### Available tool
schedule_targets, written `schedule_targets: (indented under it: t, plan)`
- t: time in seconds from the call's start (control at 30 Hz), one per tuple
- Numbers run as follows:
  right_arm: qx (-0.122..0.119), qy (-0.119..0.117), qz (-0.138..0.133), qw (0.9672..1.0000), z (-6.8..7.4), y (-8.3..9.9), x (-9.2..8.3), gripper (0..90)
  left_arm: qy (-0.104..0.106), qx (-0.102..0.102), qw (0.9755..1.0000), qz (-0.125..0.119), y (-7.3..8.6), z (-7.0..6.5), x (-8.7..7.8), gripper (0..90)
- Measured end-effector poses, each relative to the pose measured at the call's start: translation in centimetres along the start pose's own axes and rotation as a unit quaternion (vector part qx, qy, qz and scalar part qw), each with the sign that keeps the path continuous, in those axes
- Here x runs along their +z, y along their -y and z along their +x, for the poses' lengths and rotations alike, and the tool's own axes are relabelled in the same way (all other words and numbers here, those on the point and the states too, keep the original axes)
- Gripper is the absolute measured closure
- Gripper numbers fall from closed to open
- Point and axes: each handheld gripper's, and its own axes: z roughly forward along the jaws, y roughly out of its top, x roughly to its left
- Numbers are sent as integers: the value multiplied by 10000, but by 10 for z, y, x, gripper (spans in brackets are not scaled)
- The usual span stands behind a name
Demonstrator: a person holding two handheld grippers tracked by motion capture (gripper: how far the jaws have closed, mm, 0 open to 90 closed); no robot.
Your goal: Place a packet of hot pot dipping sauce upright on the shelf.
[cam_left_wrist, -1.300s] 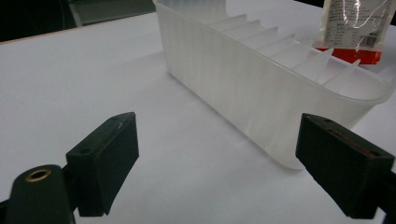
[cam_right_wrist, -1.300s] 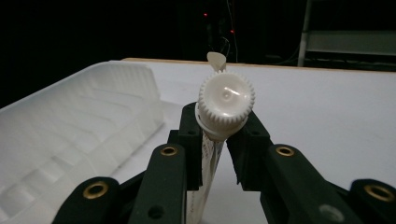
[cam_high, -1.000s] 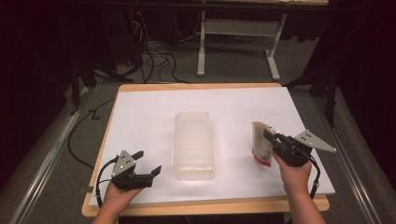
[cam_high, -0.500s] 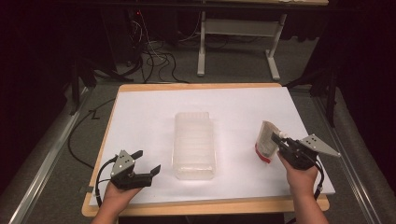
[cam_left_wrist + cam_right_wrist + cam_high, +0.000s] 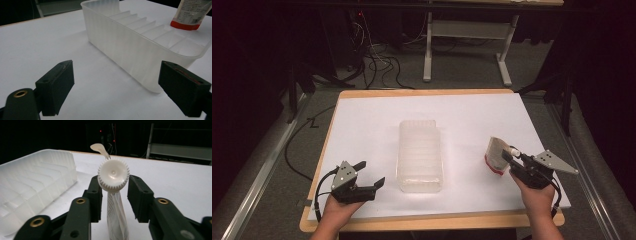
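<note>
Pouch (image 5: 113,202): white, ridged round cap, red bottom edge; between just-opened right gripper (image 5: 115,195) pads, released. Left gripper (image 5: 120,85) open.

I am working in a dim lab or test room. A wood-edged table (image 5: 432,93) topped with white paper sits on grey carpet (image 5: 272,165); beyond the table, tangled black cables (image 5: 377,70) and a metal desk frame (image 5: 462,50).

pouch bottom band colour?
Red, on the pouch; clearest in the left gripper view.
</note>
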Motion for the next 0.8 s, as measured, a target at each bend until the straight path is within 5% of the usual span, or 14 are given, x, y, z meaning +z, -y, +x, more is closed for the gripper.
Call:
schedule_targets:
  t: [0.27,0.53,0.8]
  plan:
    - [111,-69,287,9995,-4,10,3,566,-3,-4,10000,0,0,0,1,138]
    - [334,-232,431,9982,-11,19,10,678,9,4,10000,22,0,0,1,139]
    - [267,-227,383,9987,-12,19,12,781,27,-16,10000,46,1,0,3,139]
